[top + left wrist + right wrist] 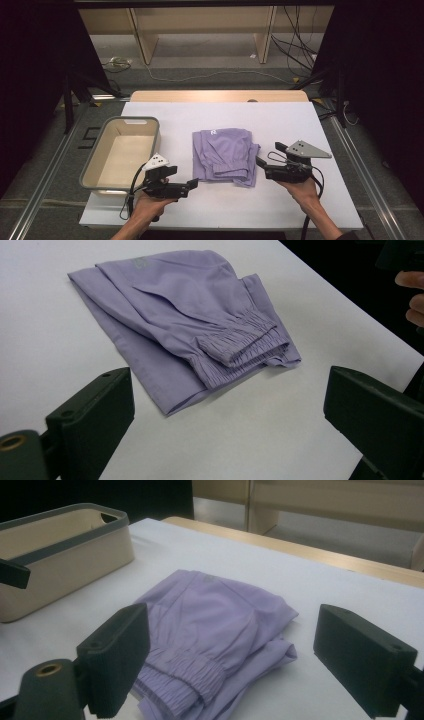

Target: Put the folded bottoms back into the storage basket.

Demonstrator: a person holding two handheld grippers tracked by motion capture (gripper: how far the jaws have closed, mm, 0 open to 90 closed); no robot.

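A folded lilac garment (pixel 226 155) with an elastic waistband lies in the middle of the white table (pixel 225 115). My left gripper (pixel 192 184) sits at its near-left corner, jaws wide open and empty, facing the cloth. In the left gripper view the garment (pixel 190 325) lies ahead of the jaws, waistband toward the right. My right gripper (pixel 260 162) is at the garment's right edge, open and empty as well. In the right gripper view the garment (pixel 220 630) lies between and beyond the two jaws.
A beige bin (pixel 122 152) with a grey rim stands at the table's left, empty inside; the bin (pixel 60 550) is at the far left in the right gripper view. Beyond the table are wooden furniture legs and cables on the floor.
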